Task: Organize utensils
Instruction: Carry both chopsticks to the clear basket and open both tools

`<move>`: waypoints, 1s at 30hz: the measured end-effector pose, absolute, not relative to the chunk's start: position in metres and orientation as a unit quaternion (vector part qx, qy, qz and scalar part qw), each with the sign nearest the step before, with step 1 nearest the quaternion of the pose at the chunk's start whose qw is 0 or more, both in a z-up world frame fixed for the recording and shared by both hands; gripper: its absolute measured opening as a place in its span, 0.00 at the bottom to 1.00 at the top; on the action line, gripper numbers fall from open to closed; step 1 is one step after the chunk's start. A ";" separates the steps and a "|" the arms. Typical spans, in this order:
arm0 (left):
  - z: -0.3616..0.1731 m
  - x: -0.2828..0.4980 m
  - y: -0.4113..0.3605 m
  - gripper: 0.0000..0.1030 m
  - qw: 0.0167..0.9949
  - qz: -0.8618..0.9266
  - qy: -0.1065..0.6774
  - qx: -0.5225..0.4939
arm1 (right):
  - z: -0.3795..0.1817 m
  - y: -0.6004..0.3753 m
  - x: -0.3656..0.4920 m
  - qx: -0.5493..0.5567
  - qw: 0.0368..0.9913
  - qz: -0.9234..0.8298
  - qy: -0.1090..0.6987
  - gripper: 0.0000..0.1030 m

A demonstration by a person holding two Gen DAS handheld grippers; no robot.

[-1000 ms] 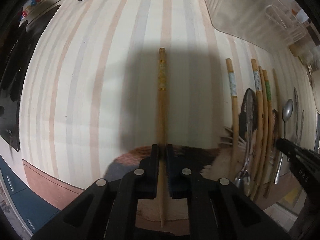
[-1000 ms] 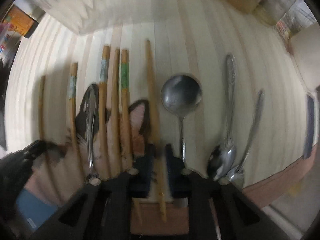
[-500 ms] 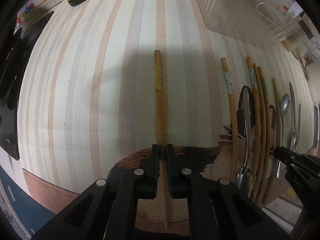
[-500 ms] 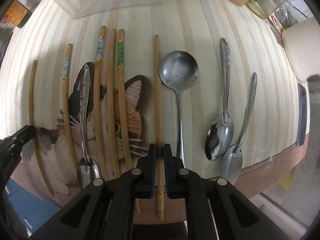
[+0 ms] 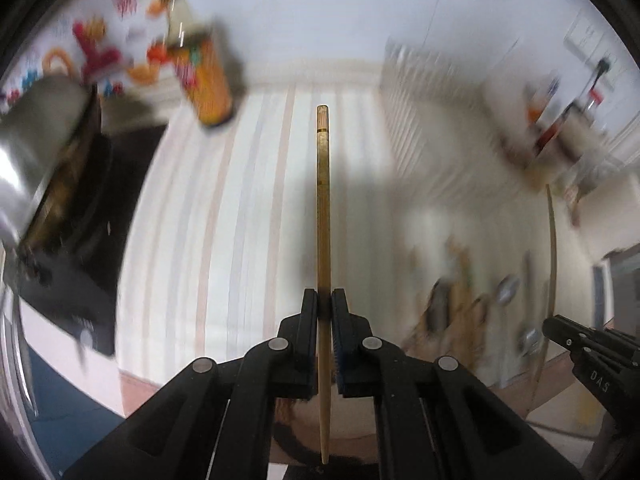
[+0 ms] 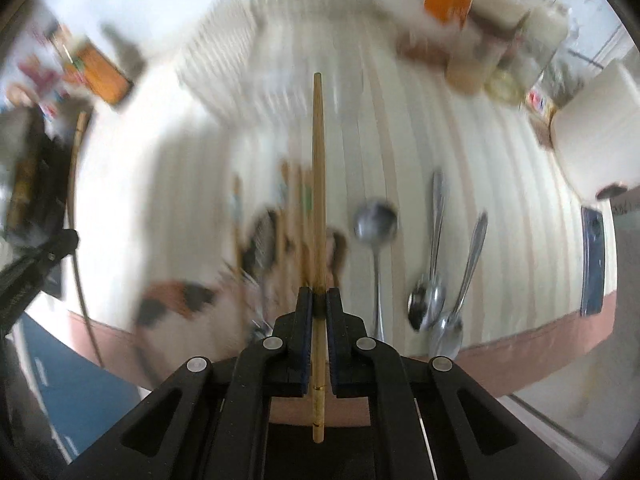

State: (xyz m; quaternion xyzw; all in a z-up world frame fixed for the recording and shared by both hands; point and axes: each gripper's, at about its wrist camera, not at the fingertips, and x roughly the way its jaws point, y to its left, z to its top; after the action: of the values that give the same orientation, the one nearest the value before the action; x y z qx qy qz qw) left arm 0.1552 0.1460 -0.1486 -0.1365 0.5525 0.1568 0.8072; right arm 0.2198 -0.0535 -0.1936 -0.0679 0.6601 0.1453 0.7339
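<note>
Basically both tools are up off the striped worktop (image 5: 248,216), each clamped on one wooden chopstick. Left tool (image 5: 324,300) has jaws nearly closed on a chopstick (image 5: 323,200) that runs straight away from the camera, thick banded end far, thin tip poking back behind the jaws; it points steeply down, tilted a bit forward, so the far wall shows. Right tool (image 6: 319,300) points down at the worktop, jaws pinched on a second chopstick (image 6: 318,168), thin end far, banded thick end near the camera. Right tool also shows at the right edge of the left view, left tool at the left edge of the right view. Remaining utensils lie on the worktop below: more chopsticks (image 6: 296,200) on a cat-print mat (image 6: 176,300), a round ladle-type spoon (image 6: 375,224) just right of them, two more spoons (image 6: 434,264) further right. Orange-label bottle (image 5: 208,88) stands far left, white rack (image 6: 240,52) at the far side. Background heavily motion-blurred.
</note>
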 end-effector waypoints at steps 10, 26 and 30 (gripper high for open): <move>-0.070 0.292 0.141 0.04 0.833 0.064 0.510 -0.205 | -0.121 -0.057 0.371 0.035 0.765 0.197 0.612 0.07; -0.162 0.403 0.167 0.06 0.750 0.084 0.600 -0.267 | -0.216 -0.007 0.492 0.014 0.702 0.192 0.686 0.10; -0.154 0.393 0.172 0.12 0.760 0.110 0.594 -0.241 | -0.215 -0.017 0.491 0.019 0.711 0.183 0.678 0.38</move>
State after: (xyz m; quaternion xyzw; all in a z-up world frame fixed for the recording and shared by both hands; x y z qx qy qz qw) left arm 0.3930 0.1715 -0.1541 -0.2410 0.5936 0.1102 0.7599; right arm 0.4907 -0.0168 -0.2148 0.0194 0.6784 0.1832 0.7112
